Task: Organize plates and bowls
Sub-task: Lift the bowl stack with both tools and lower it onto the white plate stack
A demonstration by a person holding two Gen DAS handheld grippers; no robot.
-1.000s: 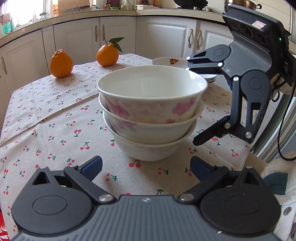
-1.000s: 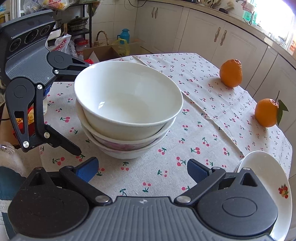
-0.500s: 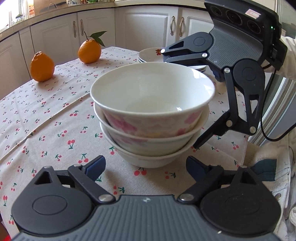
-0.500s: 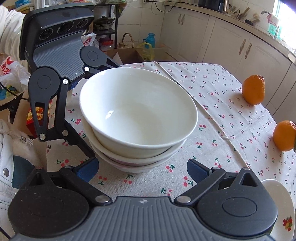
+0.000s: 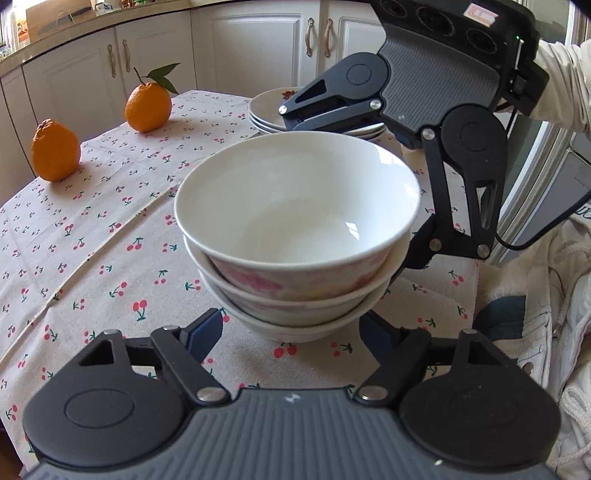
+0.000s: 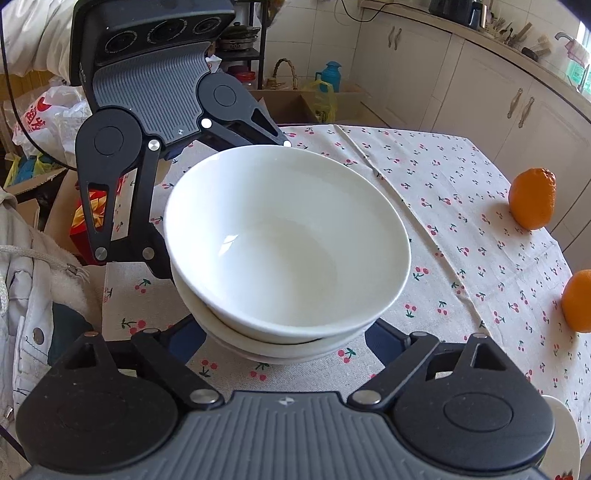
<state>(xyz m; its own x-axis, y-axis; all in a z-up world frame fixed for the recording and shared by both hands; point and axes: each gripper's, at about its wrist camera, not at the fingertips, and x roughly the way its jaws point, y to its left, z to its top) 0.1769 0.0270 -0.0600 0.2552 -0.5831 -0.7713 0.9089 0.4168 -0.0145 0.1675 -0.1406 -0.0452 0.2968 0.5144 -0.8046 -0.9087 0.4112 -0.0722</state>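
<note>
jaws: both grippers spread wide | left gripper (image 5: pixel 291 334), right gripper (image 6: pixel 286 341) flank bowl stack (image 5: pixel 297 236) from opposite sides

1. A white plastic bag (image 6: pixel 38 114) carries large red printed characters. They are too crumpled and warped to read.
2. A small pale sticker (image 5: pixel 480 15) sits on top of the right gripper (image 5: pixel 343 184). Its print is too small to make out.
3. A grey panel (image 5: pixel 576 192) at the right edge of the left wrist view shows faint letters cut off by the frame. They are not legible.
4. No brand, number or sign can be read anywhere else.
</note>
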